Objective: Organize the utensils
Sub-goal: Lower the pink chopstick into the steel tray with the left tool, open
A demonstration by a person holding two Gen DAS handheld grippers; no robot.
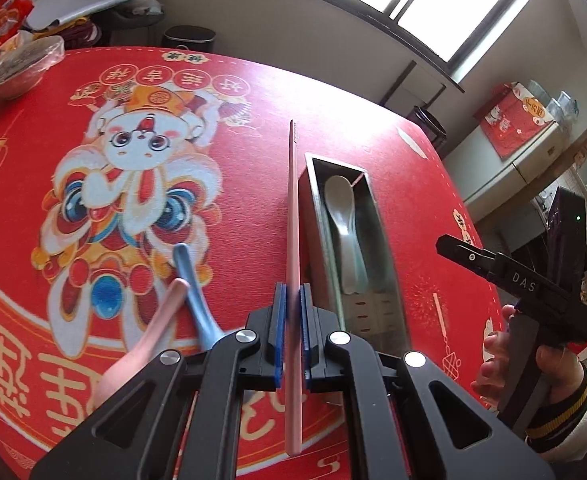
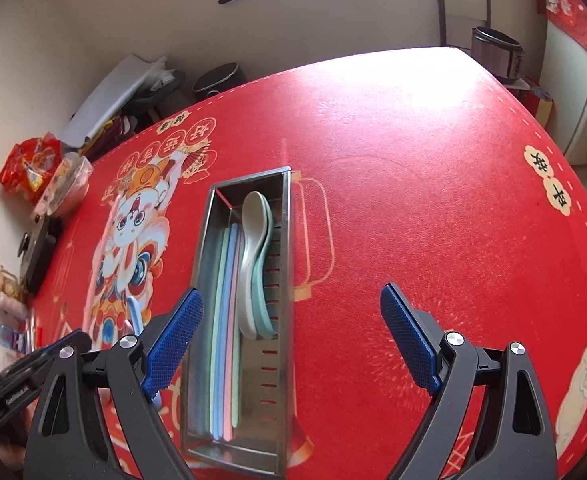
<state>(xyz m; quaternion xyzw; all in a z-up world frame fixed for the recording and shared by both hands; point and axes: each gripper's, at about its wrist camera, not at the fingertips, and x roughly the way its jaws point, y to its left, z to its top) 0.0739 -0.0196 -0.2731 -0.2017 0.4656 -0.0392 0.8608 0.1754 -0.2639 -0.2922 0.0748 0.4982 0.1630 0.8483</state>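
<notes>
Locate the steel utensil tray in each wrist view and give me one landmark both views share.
Left wrist view: the steel utensil tray lies right of centre, just right of the pink chopstick clamped in the left gripper.
Right wrist view: the tray lies centre-left, running down to the bottom edge.
Shared landmark: the white spoon inside the tray.

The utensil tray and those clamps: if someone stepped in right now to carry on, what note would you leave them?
Left hand-held gripper: shut on a pink chopstick, held above the table beside the metal tray.
Right hand-held gripper: open, nothing between its pads, over the tray.
Done: tray already holds a white spoon stacked on a pale green spoon, plus several pastel chopsticks lying lengthwise.
Left: put the pink chopstick in the tray, then collect the blue spoon and pink spoon lying crossed on the red tablecloth.
</notes>
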